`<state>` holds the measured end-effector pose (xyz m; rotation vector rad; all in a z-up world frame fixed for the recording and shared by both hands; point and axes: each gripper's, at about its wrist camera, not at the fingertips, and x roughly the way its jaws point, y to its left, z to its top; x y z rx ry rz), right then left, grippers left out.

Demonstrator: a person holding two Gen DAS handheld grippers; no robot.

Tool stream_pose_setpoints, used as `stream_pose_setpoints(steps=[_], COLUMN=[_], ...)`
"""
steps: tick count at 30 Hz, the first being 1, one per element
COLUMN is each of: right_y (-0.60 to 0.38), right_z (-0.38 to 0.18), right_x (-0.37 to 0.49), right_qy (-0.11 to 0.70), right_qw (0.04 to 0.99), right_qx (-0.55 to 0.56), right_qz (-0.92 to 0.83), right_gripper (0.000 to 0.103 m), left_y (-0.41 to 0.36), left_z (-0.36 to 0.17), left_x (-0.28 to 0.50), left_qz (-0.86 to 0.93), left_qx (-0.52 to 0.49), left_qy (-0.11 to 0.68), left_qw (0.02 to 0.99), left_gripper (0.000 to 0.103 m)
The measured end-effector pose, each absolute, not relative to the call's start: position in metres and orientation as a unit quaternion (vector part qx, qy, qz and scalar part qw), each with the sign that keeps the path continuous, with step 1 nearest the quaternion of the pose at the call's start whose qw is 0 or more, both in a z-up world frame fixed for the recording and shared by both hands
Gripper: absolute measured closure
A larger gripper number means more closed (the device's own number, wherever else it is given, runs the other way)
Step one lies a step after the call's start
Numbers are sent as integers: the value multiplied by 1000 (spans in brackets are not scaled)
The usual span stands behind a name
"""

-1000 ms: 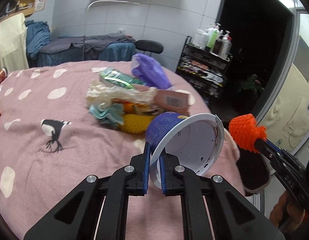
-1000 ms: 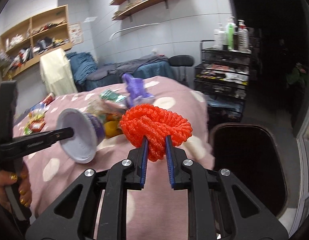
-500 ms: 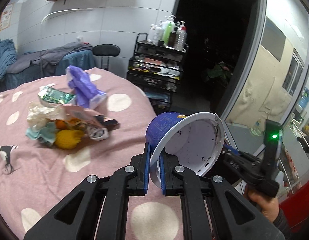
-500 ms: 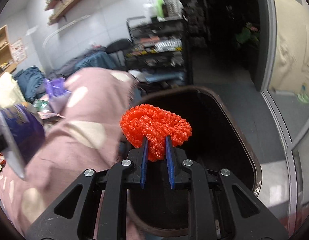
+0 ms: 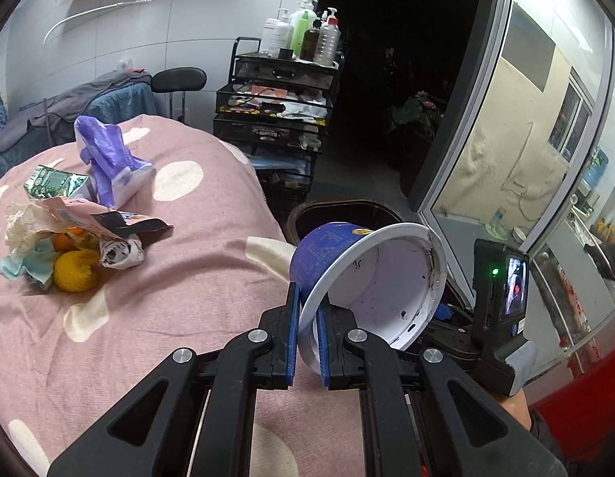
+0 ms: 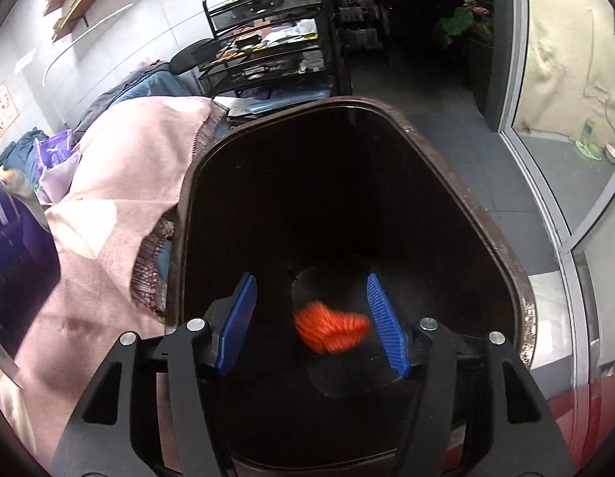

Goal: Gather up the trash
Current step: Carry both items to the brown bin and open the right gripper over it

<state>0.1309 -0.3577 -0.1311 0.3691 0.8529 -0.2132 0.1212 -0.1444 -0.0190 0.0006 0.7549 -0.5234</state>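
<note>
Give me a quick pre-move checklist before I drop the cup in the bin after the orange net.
1. Orange net clear of the right gripper: ok, it sits blurred below the opening jaws, touching neither pad.
2. Net inside the brown bin: ok, it shows within the rim, though whether it has landed is unclear.
3. Left gripper hold on the blue cup: ok, pads are shut on its white rim.
4. Cup over the bin: not ok, it hangs above the edge of the pink tablecloth.
5. Cup empty: ok, only dark specks inside.
6. Right gripper clear of the cup's path: cannot tell.
</note>
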Motion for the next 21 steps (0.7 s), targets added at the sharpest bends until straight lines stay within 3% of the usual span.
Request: stream_pose_setpoints(steps=[9, 21], right_y=[-391, -438], right_z=[-91, -75], right_x=[107, 93], right_qy=[330, 296], right_qw=[906, 891], right_qx=[177, 229], right_qz=[-199, -259], right_gripper=[25, 24], left_y=[-178, -236], left_z=[-28, -62], left_x=[129, 142], left_qz=[-275, -293], left_qx=[23, 87], left_qy=[393, 443], left_qw=[877, 843], left_gripper=[94, 94])
